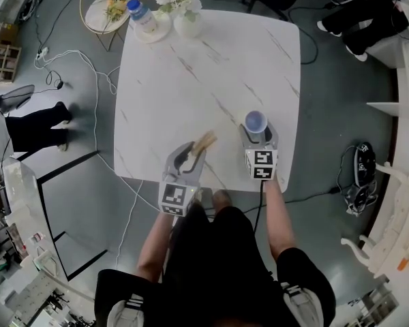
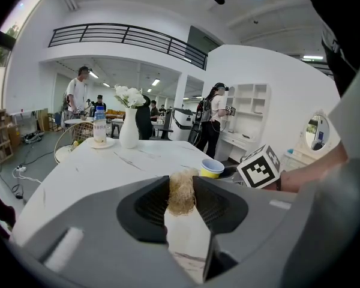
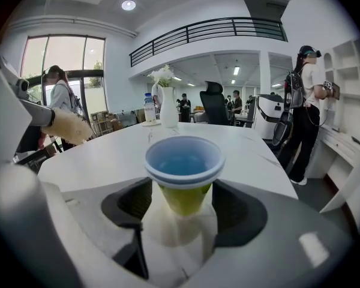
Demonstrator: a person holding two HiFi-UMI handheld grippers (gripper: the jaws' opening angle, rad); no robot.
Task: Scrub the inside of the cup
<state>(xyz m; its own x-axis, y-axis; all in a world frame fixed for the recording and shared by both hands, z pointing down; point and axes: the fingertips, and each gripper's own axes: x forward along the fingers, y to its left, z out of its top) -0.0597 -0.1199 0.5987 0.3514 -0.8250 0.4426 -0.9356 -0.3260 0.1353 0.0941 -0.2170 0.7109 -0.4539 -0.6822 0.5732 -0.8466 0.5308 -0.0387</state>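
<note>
Your right tool (image 1: pixel 257 131) is clamped on the cup (image 3: pixel 185 167), one jaw pressed against each side of its yellow-green wall below the pale rim. The cup stands upright with its mouth open towards you, its inside blue. In the head view it sits over the near right part of the white marbled surface (image 1: pixel 191 80), close to the edge in front of you. You cannot tell whether its base touches the surface.

Your left tool (image 1: pixel 196 154) is closed on a tan, fibrous scrubber (image 2: pixel 182 192), pinched between the two dark jaw pads so that the tuft sticks out past the tips. The scrubber is over the near edge of the surface, to the left of the cup and apart from it, outside the cup's mouth. From the right gripper view it shows off to the left, level with the cup's rim or a little above it.

At the far edge of the surface stand a white vase (image 1: pixel 187 22) of white flowers and, just beside it, a bottle (image 1: pixel 142 16) with a blue cap on a small plate (image 1: pixel 155 33).
</note>
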